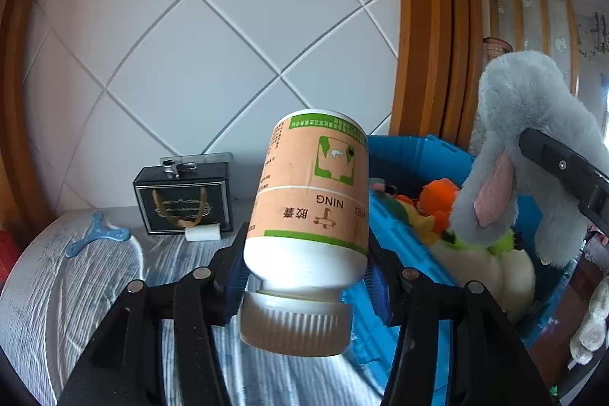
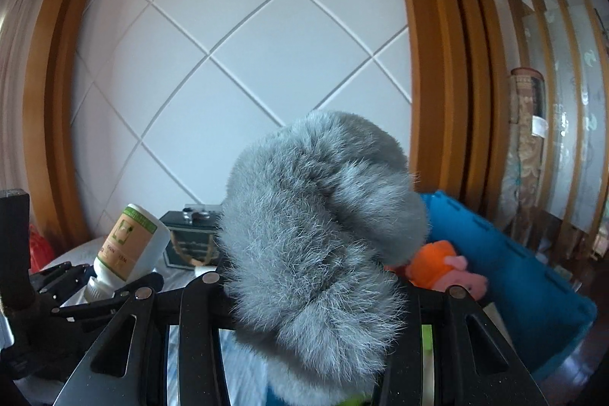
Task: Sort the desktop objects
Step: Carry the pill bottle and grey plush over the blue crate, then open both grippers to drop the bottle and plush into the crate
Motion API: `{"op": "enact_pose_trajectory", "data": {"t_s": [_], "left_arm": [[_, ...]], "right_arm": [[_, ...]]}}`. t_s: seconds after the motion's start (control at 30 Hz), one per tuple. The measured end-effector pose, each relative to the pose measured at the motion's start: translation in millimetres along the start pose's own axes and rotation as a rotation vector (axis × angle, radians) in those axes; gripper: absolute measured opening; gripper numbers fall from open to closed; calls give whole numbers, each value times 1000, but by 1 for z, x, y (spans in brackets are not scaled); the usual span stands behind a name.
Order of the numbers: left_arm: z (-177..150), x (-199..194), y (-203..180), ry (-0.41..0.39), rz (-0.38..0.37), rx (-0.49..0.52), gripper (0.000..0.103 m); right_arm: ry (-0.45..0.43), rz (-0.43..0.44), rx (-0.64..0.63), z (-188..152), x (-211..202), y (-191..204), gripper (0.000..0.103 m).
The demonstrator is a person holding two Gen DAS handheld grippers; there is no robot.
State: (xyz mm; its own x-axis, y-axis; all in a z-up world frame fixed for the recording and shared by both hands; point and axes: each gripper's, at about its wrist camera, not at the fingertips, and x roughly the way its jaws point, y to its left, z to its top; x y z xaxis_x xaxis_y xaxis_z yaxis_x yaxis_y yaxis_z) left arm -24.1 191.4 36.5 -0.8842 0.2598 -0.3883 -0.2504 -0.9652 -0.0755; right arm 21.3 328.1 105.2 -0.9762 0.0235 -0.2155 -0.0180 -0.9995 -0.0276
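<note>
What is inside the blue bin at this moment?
In the blue bin lie soft toys: an orange plush and a cream one with green trim. The grey plush, held in the right tool, covers the rest.

left hand-held gripper (image 1: 306,276): jaws part-open, blue pads clamped on both sides of the inverted bottle (image 1: 308,193), cap end nearest the camera, bottle tilted slightly. pointing a bit below level. right hand-held gripper (image 2: 319,295): jaws narrower, closed on the grey plush (image 2: 323,215), which fills the gap and bulges above the fingers. in the left wrist view one right finger (image 1: 563,166) shows at far right, pressed into the plush. both raised, side by side.
</note>
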Motion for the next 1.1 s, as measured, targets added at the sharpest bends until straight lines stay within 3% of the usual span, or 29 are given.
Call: {"op": "enact_pose_trajectory", "data": {"t_s": [0.2, 0.47, 0.7, 1.1], "left_arm": [[11, -1, -91, -28, -61, 51, 52], [13, 28, -194, 77, -148, 113, 52], [10, 65, -230, 147, -151, 145, 52], [8, 93, -254, 221, -136, 152, 55]], "right_arm": [[-9, -95, -20, -1, -14, -96, 40], [74, -182, 4, -37, -11, -202, 40], [122, -180, -13, -59, 0, -217, 40], [184, -178, -15, -76, 37, -252, 42]]}}
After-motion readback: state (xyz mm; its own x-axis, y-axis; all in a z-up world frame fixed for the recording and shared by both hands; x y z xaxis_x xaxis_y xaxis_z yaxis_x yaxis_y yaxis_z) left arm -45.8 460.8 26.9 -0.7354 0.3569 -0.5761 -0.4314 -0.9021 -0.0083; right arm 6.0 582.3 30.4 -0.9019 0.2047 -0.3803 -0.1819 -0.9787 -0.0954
